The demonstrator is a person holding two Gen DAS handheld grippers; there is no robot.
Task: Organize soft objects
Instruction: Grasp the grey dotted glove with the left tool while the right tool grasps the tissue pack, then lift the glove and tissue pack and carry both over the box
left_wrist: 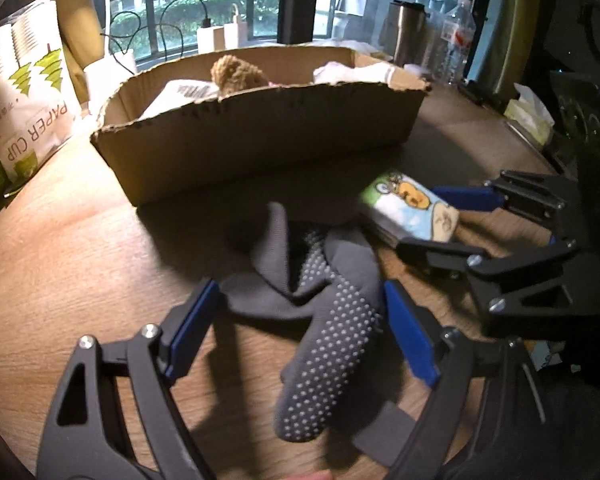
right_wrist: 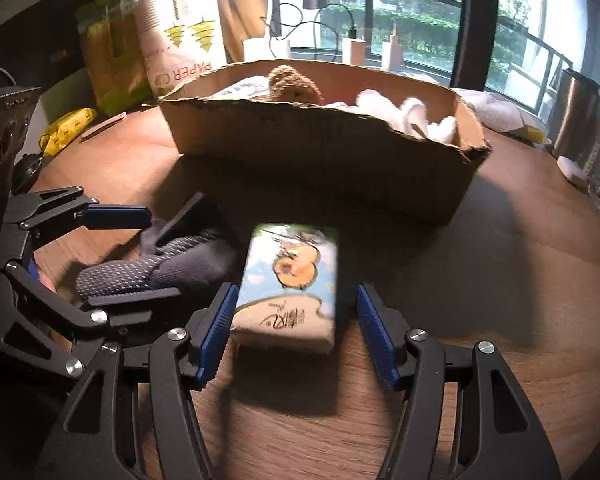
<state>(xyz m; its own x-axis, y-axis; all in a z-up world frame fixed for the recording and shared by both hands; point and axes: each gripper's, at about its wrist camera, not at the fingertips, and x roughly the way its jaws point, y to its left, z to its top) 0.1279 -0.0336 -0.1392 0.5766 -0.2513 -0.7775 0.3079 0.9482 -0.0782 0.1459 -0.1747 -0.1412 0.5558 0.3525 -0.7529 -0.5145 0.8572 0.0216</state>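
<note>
- The left gripper [left_wrist: 296, 326] is spread wide, its blue pads [left_wrist: 190, 328] on either side of a grey sock [left_wrist: 324, 328] with pale grip dots; neither pad presses the fabric; the sock lies crumpled on the wooden table [left_wrist: 80, 248] between the fingers and runs on ahead of them
- The right gripper [right_wrist: 294, 334] is also spread wide, straddling the near end of a cartoon-printed tissue pack [right_wrist: 290, 284]; the pad on its left looks to be at the pack's edge, though blur makes contact hard to judge; the pad on its right stands clear, with bare table between
- The two tools sit side by side and close; from the left wrist the right gripper's fingers reach in from the right around the tissue pack; from the right wrist the left gripper's fingers reach in from the left around the sock
- The sock and the pack lie just beside each other; whether they touch I cannot tell
- Straight ahead of both tools stands an open cardboard box [left_wrist: 260, 140], its near wall torn along the top; inside show a brown plush toy [left_wrist: 236, 74] and white soft items [right_wrist: 412, 114]
- Beyond the box to the left, a bag marked PAPER CUP [left_wrist: 32, 104]; beyond to the right, a steel tumbler [left_wrist: 408, 30] and a water bottle [left_wrist: 456, 40]
</note>
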